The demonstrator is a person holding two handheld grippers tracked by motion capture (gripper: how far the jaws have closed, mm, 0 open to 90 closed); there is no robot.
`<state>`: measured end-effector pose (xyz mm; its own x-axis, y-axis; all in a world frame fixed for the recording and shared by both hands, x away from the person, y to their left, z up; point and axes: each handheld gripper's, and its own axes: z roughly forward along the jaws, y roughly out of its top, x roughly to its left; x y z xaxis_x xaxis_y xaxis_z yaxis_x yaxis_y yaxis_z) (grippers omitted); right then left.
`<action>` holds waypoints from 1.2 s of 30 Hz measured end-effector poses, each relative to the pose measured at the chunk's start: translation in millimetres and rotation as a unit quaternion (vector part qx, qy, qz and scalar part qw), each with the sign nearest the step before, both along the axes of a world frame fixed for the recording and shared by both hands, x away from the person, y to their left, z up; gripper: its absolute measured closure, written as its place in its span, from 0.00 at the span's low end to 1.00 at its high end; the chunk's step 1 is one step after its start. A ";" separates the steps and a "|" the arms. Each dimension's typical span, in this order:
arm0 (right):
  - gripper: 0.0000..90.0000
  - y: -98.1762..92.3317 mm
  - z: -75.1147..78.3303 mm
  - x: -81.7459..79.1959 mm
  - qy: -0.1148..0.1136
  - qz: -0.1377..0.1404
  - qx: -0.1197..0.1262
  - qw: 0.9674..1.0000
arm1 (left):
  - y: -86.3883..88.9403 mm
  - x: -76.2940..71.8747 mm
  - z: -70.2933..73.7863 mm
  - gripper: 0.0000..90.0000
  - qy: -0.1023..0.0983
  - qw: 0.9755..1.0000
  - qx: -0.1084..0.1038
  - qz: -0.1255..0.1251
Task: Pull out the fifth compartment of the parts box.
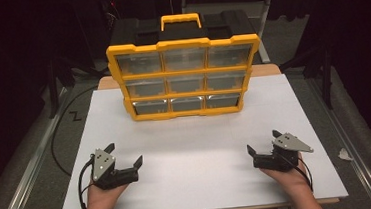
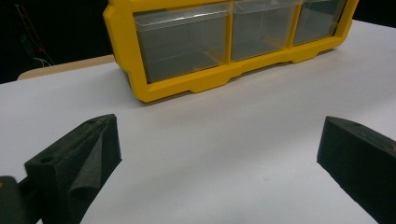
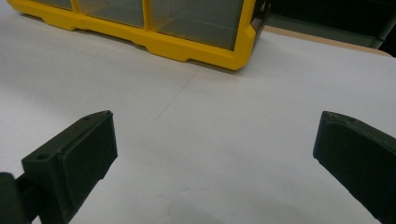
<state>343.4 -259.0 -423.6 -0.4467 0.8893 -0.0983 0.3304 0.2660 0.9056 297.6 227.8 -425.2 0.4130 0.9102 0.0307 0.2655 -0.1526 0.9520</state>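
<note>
Yellow plastic frames a drawer organizer with clear drawers in three rows of three and a black body with a yellow handle, standing upright at the far middle of the white counter. Near the front edge, the left gripper and the right gripper rest well apart at either side, each held in a hand. Both have their fingers spread wide with nothing between them, bare counter showing in the gaps.
</note>
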 end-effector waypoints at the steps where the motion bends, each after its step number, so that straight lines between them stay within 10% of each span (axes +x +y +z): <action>1: 0.01 0.9 -0.1 3.6 0.001 -0.001 0.003 1.000 | -0.2 -0.2 0.0 0.00 0.000 1.000 0.001 0.000; 36: 0.01 33.3 -3.6 80.9 -0.009 -0.048 -0.053 0.997 | 1.9 1.0 -0.7 0.00 -0.002 1.000 -0.007 0.004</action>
